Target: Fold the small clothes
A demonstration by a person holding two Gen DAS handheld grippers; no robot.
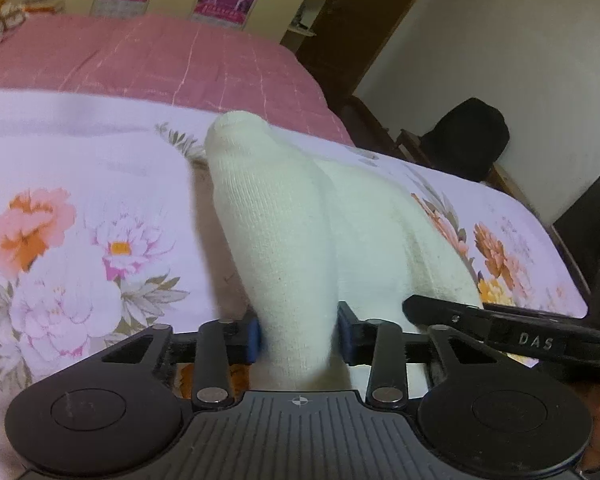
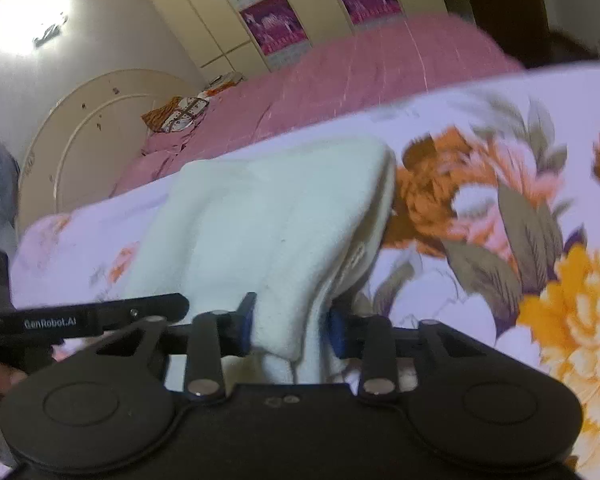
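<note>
Cream-white sock [image 1: 284, 216], white sheet [image 1: 80, 168] with pink and orange flowers, pink checked bedspread [image 1: 160, 52], blue-padded black jaws

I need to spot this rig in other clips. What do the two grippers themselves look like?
Both are matte black. The left gripper has blue pads, silver pivot pins, two round discs and a ribbed base with a crosshair mark. The right gripper matches, its base smooth. Their side bars read "DAS" and "GenRobot.AI".

Black hand-held gripper [image 1: 299, 334], blue pads [image 1: 253, 335], silver screws, ribbed base
</note>
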